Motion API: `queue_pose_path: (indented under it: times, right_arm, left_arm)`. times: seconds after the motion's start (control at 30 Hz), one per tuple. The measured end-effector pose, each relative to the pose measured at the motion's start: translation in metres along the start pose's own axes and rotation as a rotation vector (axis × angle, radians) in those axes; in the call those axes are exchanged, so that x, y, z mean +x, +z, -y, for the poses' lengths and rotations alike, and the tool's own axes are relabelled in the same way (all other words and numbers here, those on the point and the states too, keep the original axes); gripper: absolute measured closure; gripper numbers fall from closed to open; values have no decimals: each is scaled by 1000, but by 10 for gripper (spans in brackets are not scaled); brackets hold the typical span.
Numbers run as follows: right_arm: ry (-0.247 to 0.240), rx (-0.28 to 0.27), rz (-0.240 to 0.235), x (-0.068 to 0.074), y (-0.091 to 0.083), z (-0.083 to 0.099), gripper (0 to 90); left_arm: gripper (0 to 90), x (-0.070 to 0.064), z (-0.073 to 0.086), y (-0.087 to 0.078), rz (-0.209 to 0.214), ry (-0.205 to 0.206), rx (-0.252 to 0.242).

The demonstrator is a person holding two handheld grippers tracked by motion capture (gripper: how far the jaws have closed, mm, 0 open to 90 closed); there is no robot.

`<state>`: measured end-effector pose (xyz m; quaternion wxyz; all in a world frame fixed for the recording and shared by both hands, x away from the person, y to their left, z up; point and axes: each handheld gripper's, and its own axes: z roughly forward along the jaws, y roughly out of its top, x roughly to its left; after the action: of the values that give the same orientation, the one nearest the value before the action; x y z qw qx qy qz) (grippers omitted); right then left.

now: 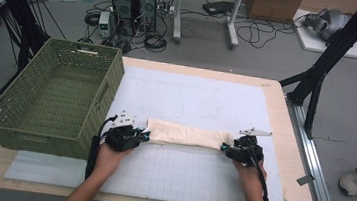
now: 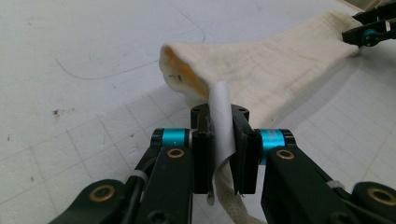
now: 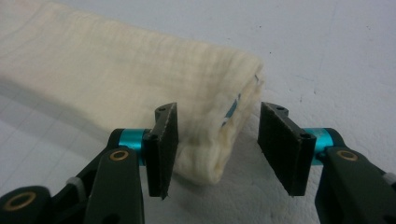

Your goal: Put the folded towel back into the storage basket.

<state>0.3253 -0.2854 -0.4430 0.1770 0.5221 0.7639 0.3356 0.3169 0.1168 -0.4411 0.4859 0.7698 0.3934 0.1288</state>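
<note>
- A cream cloth [image 1: 189, 135], folded into a long narrow band, lies across the lower middle of the high view on a white mat [image 1: 207, 96] printed with a faint square grid.
- The cloth's weave looks soft and crinkled, like gauze or muslin; in the left gripper view [image 2: 261, 70] it runs from the centre to the upper right of the frame, and its near corner shows an orange-yellow stain.
- The left gripper [image 1: 143, 136] sits at the cloth's left end, in the lower left-centre of the high view; in its own view [image 2: 223, 156] the two flat black jaws are pressed close together on the cloth's edge and on a thin white tag [image 2: 221, 122] that curls up between them.
- The right gripper [image 1: 225, 147] is at the cloth's right end; in its own view [image 3: 215, 144] the jaws stand wide apart, holding nothing, with the rounded folded end of the cloth [image 3: 140, 88] lying between them, nearer the left-hand jaw.
- Each jaw is a ridged black pad on a black arm with a turquoise metal collar and brass-coloured rivets.
- A green woven plastic basket [image 1: 100, 100], rectangular with lattice walls, stands at the left of the high view on the table [image 1: 287, 142], whose pale wood edge frames the mat.
</note>
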Motion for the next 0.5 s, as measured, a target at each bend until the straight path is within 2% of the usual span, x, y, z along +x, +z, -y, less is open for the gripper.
queue_pose_path:
  times: [0.13, 0.17, 0.2, 0.27, 0.37, 0.43, 0.5]
  right_arm:
    - [15, -3, 22, 2, 0, 0, 518]
    - [21, 0, 20, 3, 0, 0, 568]
    - [10, -3, -1, 5, -1, 0, 677]
    - [-3, 0, -18, 8, -1, 0, 750]
    - [9, 4, -31, 8, -1, 0, 783]
    - [48, 6, -59, 5, -1, 0, 798]
    - [43, 6, -59, 5, -1, 0, 801]
  left_arm:
    - [801, -1, 0, 0, -2, 8, 2]
    - [801, -1, 0, 0, -1, 13, 3]
    - [801, -2, 0, 0, -3, 11, 2]
    - [801, -2, 0, 0, -4, 12, 2]
    - [802, -1, 0, 0, -2, 14, 2]
    - [803, -1, 0, -1, 0, 15, 2]
    - [804, -1, 0, -1, 4, 15, 0]
